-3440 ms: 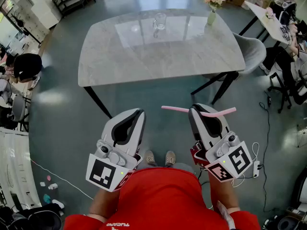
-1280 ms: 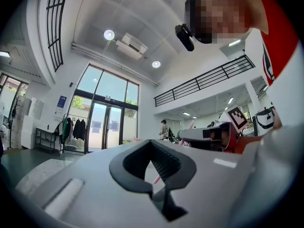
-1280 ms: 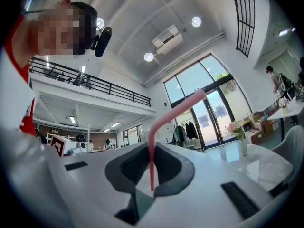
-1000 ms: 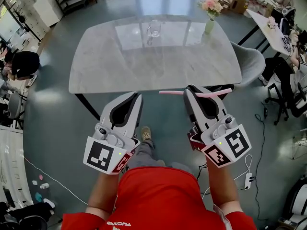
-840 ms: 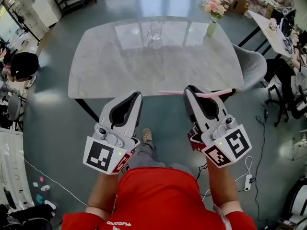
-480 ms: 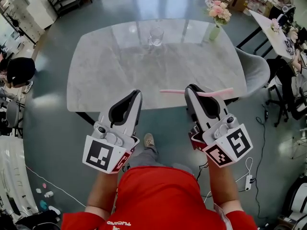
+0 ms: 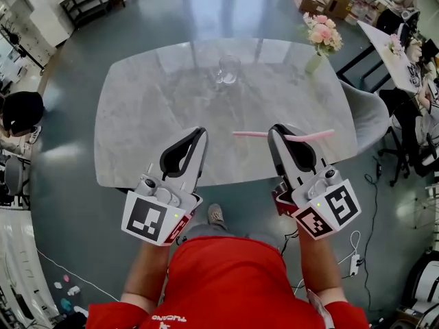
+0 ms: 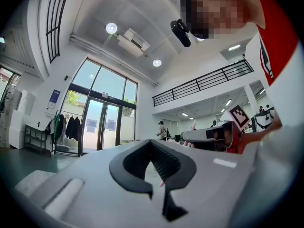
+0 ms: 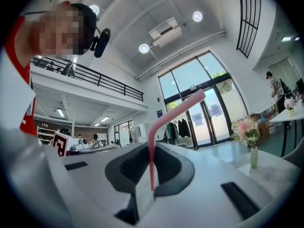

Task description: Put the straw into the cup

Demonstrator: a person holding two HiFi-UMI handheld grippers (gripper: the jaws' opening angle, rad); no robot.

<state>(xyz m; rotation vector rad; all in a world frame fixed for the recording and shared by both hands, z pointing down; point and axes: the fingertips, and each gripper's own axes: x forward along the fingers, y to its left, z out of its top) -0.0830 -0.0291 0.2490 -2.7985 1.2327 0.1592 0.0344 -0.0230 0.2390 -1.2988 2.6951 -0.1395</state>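
**Straw picked up, cup not yet reached**

Nearest the camera, the person in the red top (image 7: 226,286) held both grippers out level, side by side over the near edge of the table (image 7: 137,136). The left gripper (image 7: 198,131) had its jaws pressed together at the tips with nothing between them, and looked to have no part in the job at that point. The right gripper (image 7: 277,130) was clamped on the pink straw (image 7: 250,134), pinching it partway along its length. The straw lay crosswise to the jaws. One end reached left into the gap between the two grippers, and the bent end stuck out to the right.

So the pick-up looked finished, and the rest of the task had not begun. Farther off, toward the far side of the table and a little left of the right gripper, stood the clear cup (image 7: 228,70). It was well apart from the straw and had nothing visible in it.

Judging from this, the straw had yet to be carried across the table, tipped from crosswise to upright, lowered into the cup's mouth and let go. At the far right corner stood a vase of flowers (image 7: 317,55), away from that path.
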